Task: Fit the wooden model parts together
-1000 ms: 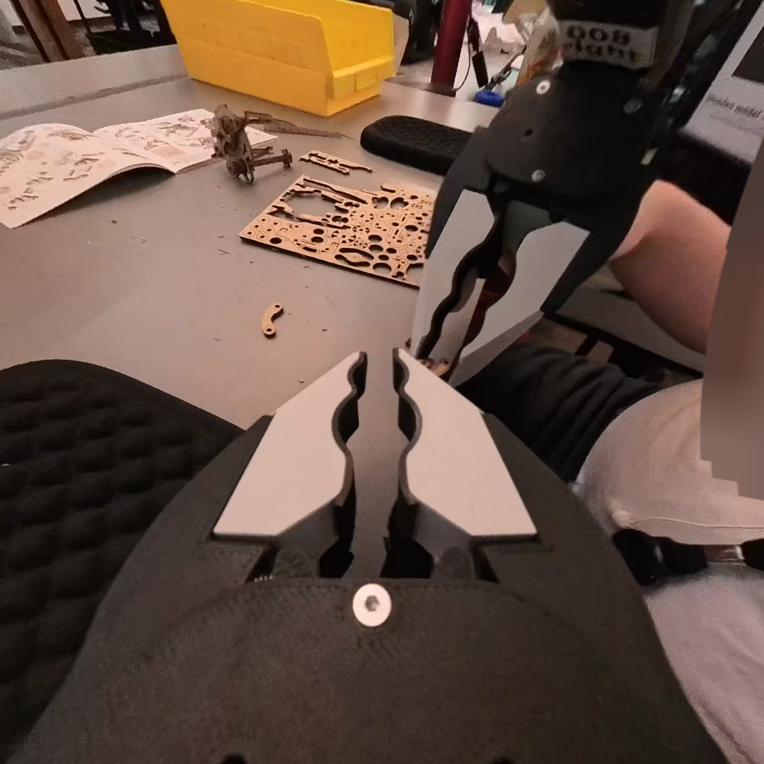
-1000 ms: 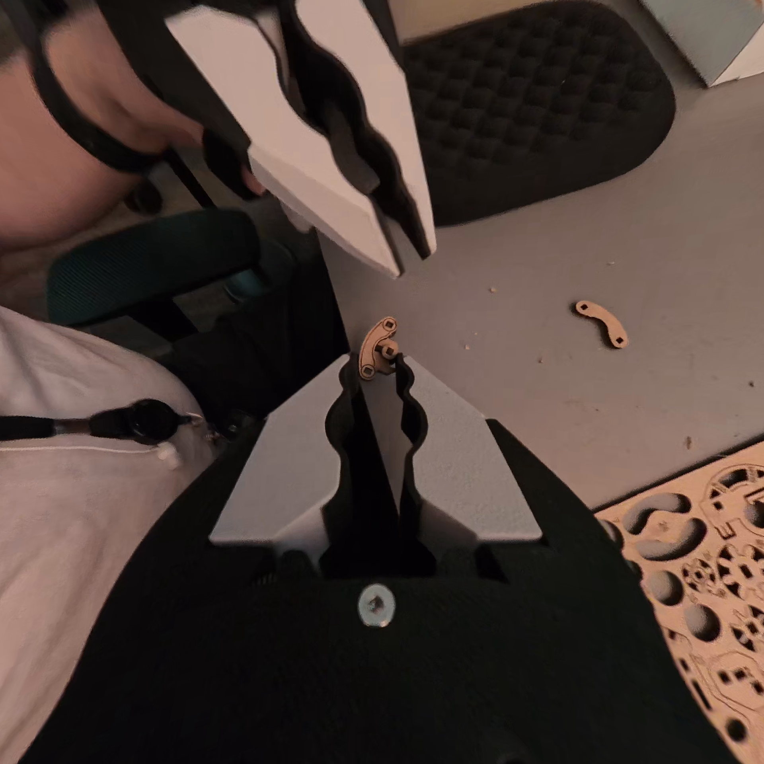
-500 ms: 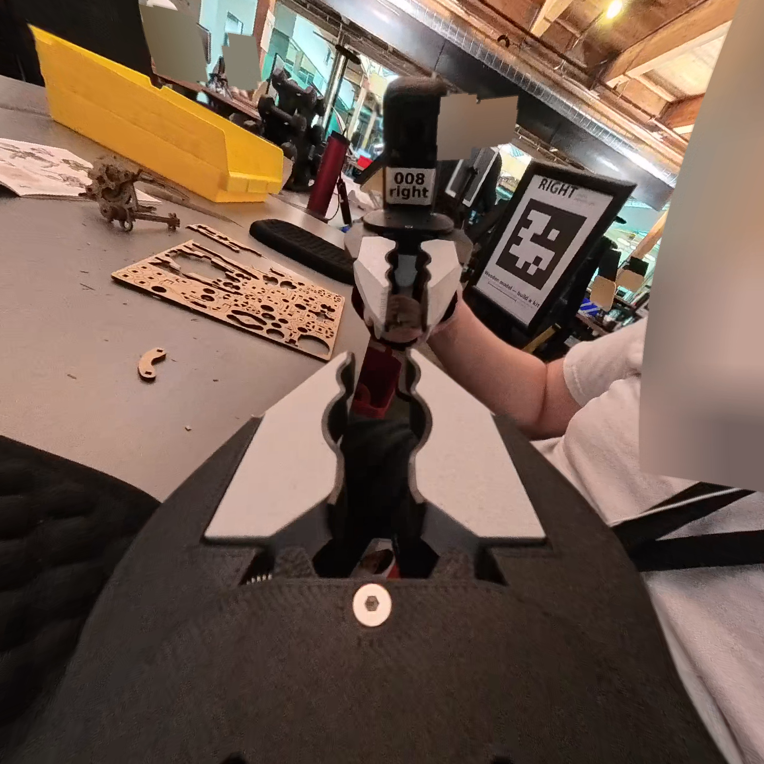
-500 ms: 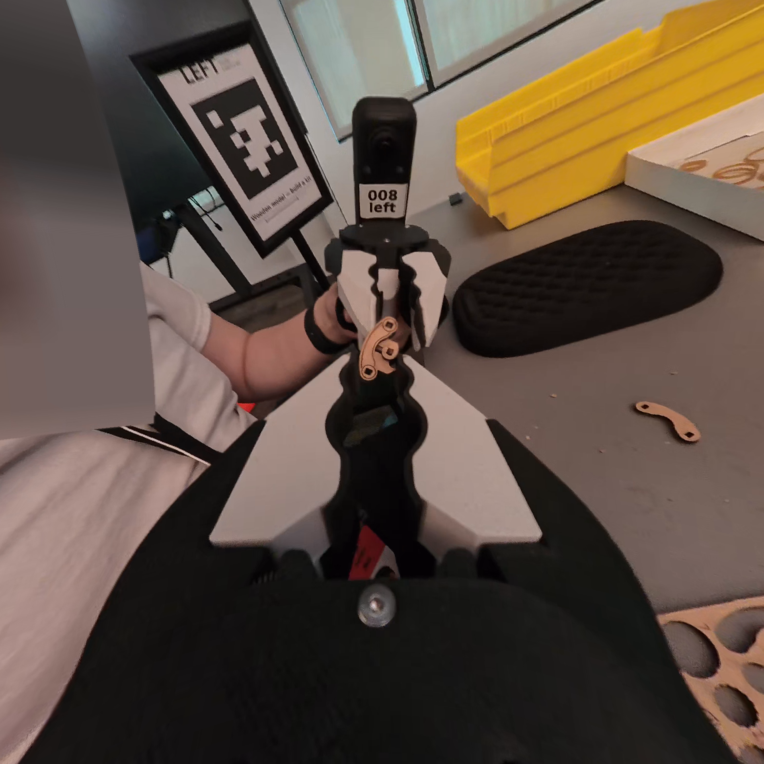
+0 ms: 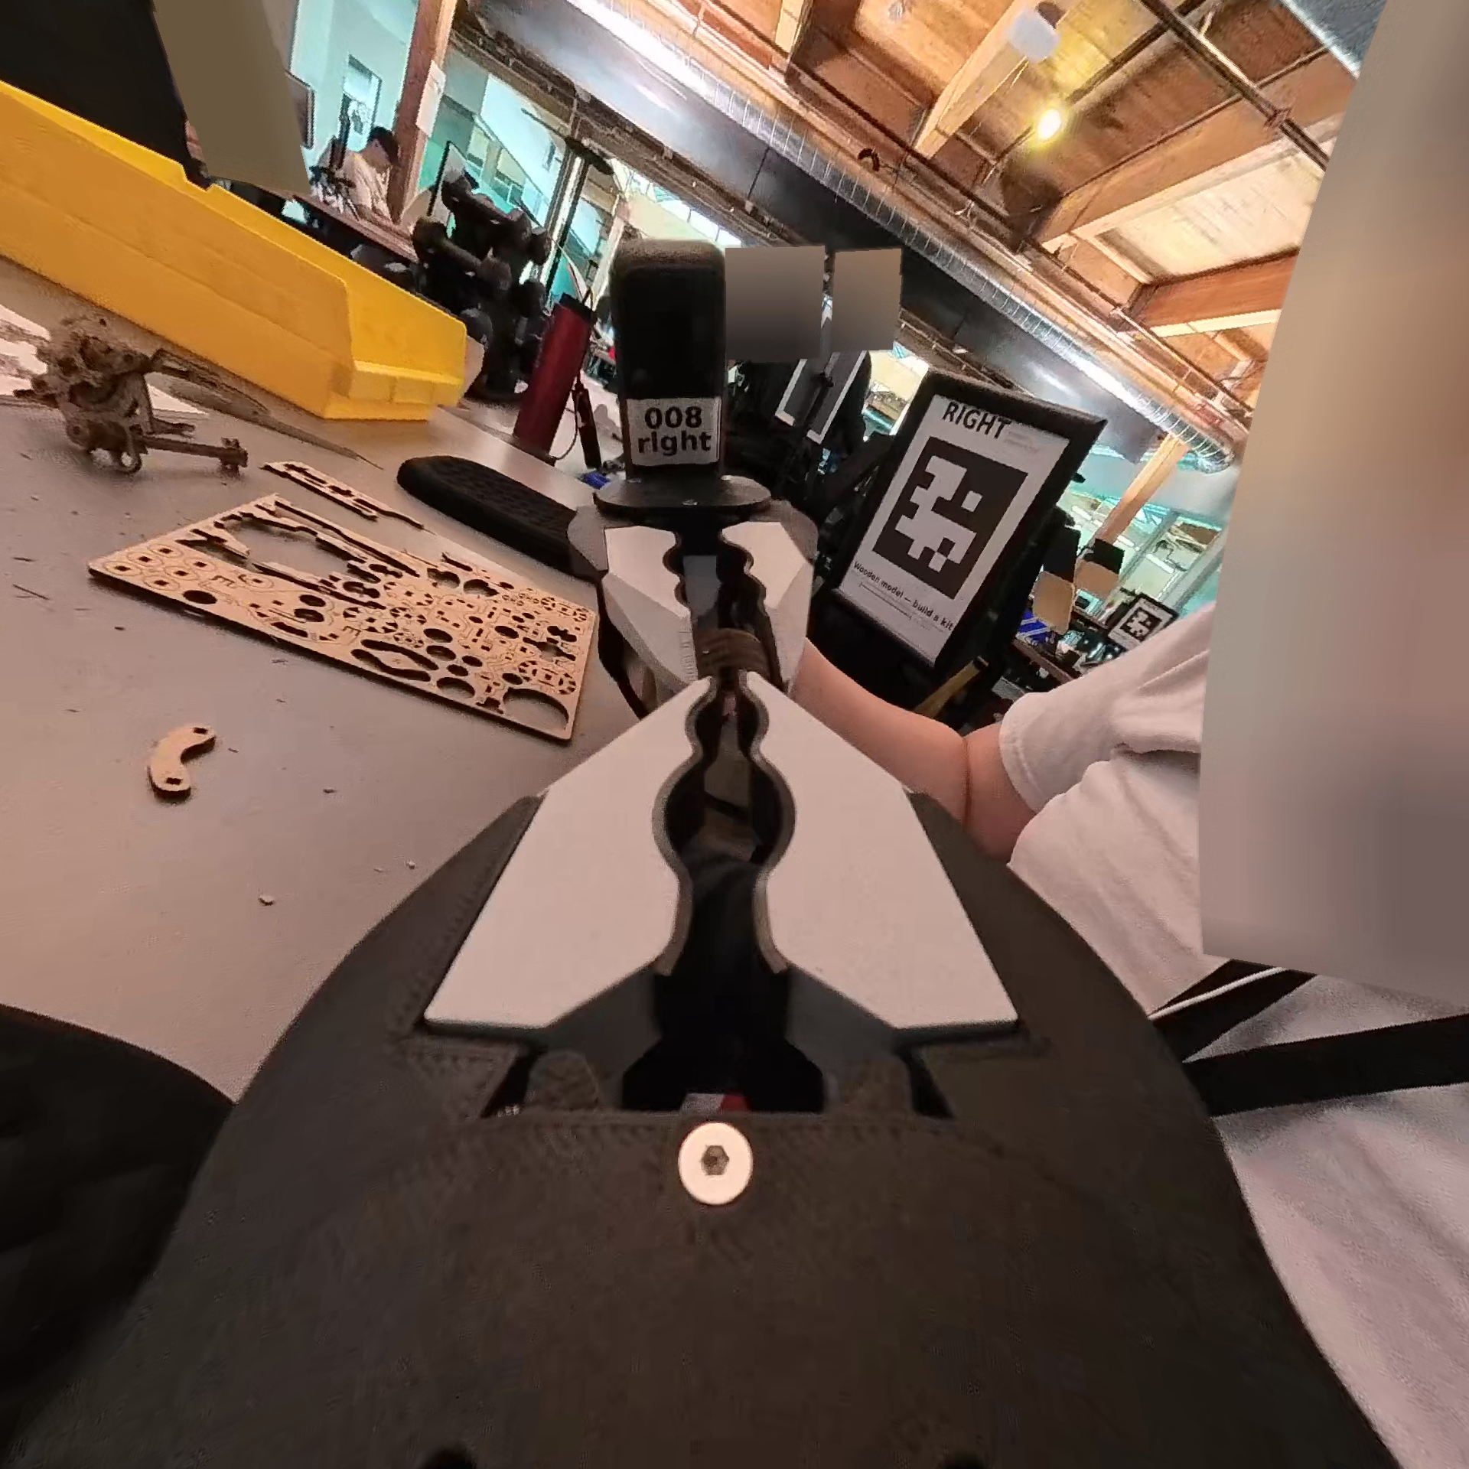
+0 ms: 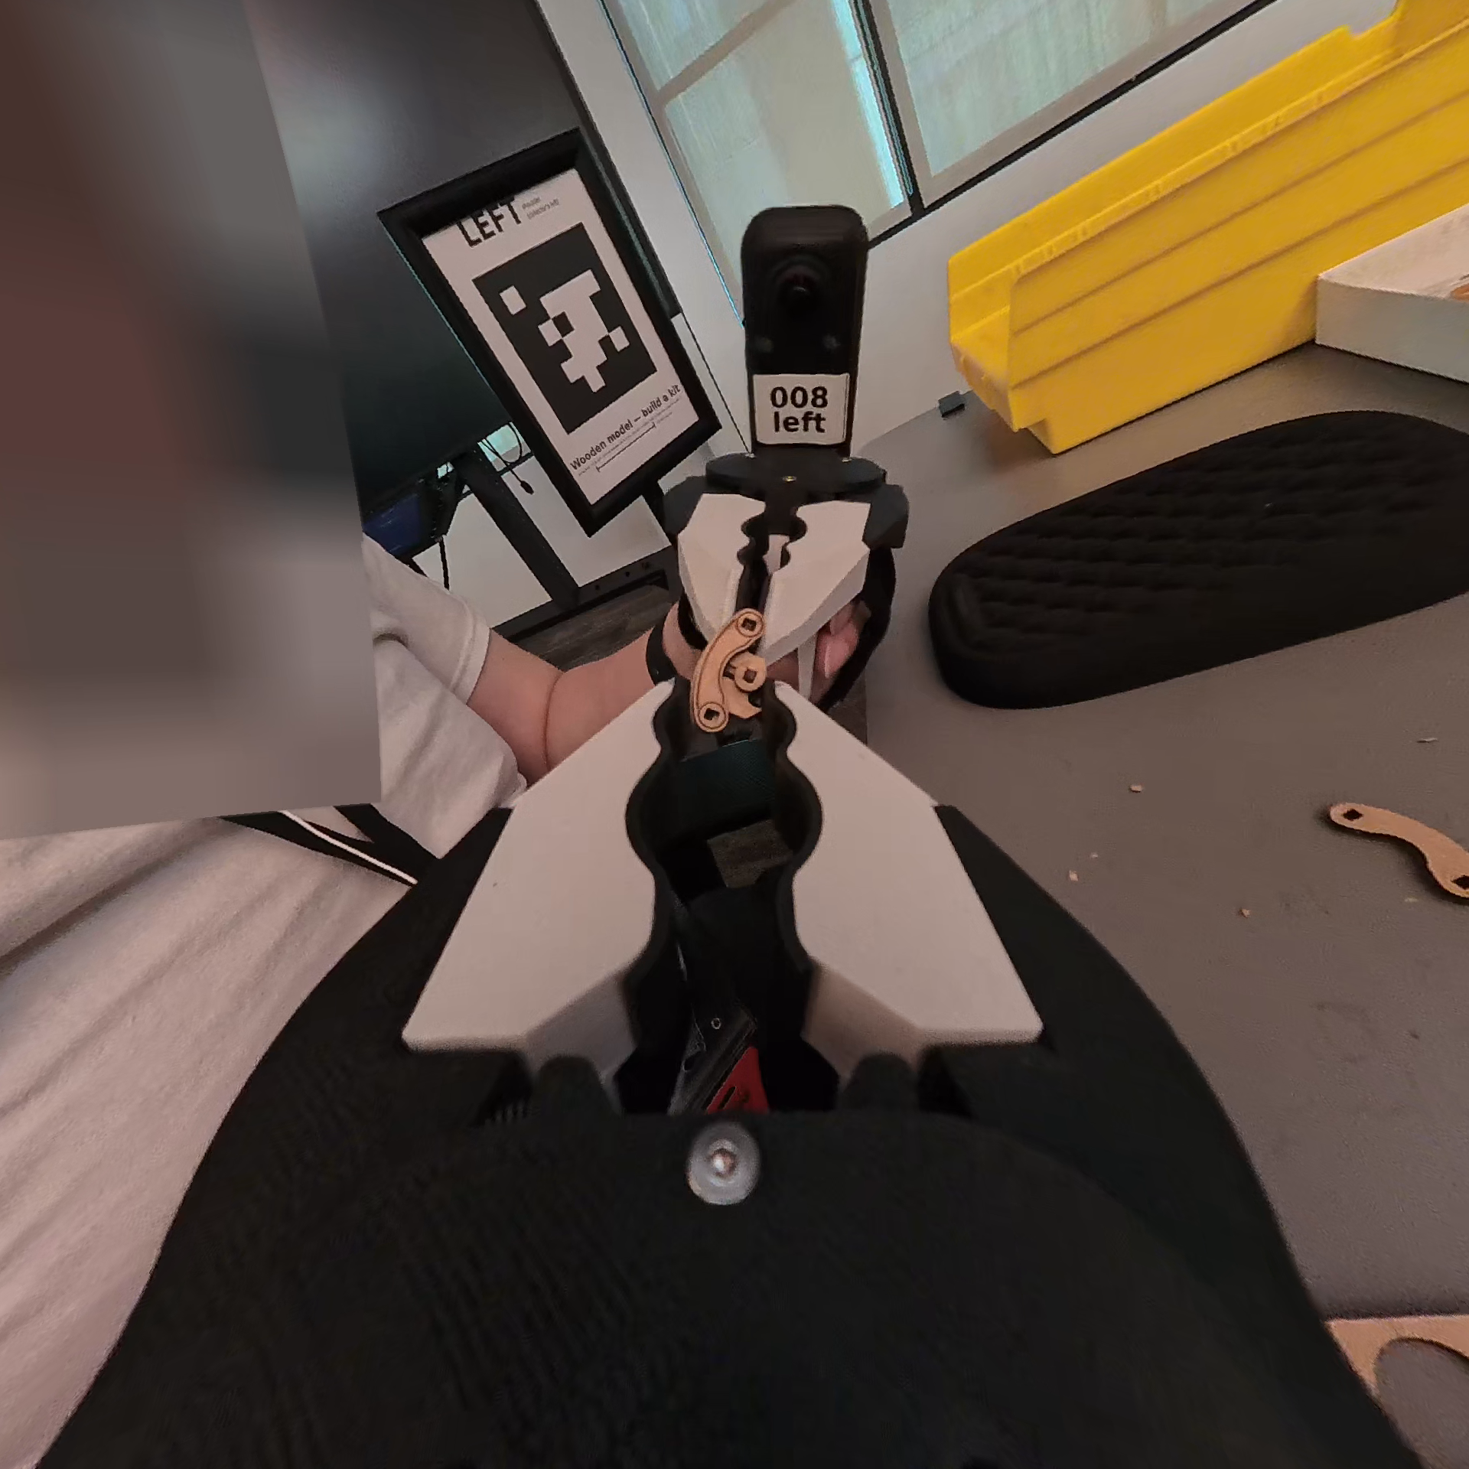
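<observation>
The right gripper [image 6: 727, 699] pinches a small curved wooden link [image 6: 725, 676] at its fingertips, held in the air off the near edge of the grey table [image 6: 1192, 739], facing the left gripper [image 5: 727, 695]. The left gripper's tips are nearly together; whether they grip anything cannot be told. A second curved link [image 5: 180, 757] lies alone on open tabletop, near the punched-out wooden parts sheet [image 5: 350, 612]. Farther off stands a partly built wooden model [image 5: 103, 393], with a yellow bin [image 5: 238, 286] beyond.

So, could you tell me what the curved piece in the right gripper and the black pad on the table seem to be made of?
Curved piece: thin pale plywood, apparently, unfinished matte, with darkened, seemingly laser-cut edges. Black pad: probably soft foam or rubber, matte with a dimpled quilted surface.
</observation>
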`<state>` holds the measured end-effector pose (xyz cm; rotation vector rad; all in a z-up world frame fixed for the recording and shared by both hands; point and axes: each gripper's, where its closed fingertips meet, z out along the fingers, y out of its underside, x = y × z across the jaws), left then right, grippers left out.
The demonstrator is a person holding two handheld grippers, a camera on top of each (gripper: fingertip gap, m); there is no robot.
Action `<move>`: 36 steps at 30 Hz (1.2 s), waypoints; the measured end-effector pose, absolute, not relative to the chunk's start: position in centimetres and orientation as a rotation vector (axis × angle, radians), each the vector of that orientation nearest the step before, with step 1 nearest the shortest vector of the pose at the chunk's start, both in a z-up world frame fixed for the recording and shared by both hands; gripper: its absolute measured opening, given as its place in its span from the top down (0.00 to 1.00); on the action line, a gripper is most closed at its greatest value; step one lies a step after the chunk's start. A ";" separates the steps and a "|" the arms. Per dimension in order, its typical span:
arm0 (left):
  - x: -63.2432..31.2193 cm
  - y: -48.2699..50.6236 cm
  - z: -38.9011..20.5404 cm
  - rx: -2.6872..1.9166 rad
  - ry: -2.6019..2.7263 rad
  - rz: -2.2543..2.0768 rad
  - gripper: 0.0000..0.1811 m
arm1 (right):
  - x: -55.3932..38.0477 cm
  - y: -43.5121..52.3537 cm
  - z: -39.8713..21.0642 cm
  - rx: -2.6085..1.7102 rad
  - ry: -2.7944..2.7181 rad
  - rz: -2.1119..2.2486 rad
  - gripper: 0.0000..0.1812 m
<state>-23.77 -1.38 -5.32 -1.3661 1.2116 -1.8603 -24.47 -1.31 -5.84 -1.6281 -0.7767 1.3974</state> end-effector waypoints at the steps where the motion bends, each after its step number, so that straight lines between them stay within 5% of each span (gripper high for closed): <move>1: -23.8 -1.4 -5.4 -1.373 1.210 -1.866 1.00 | -24.5 -1.3 -5.9 -1.631 -0.782 1.396 0.91; 16: -23.6 -0.2 -6.3 -1.467 1.131 -1.967 1.00 | -24.3 -0.2 -6.7 -1.631 -0.756 1.479 0.92; 22: -24.2 0.6 -6.5 -1.498 1.125 -1.911 0.90 | -24.2 0.0 -7.5 -1.685 -0.807 1.366 0.92; 36: -24.6 0.5 -7.2 -1.682 0.968 -1.840 0.86 | -24.2 1.4 -7.4 -1.582 -1.048 0.400 0.91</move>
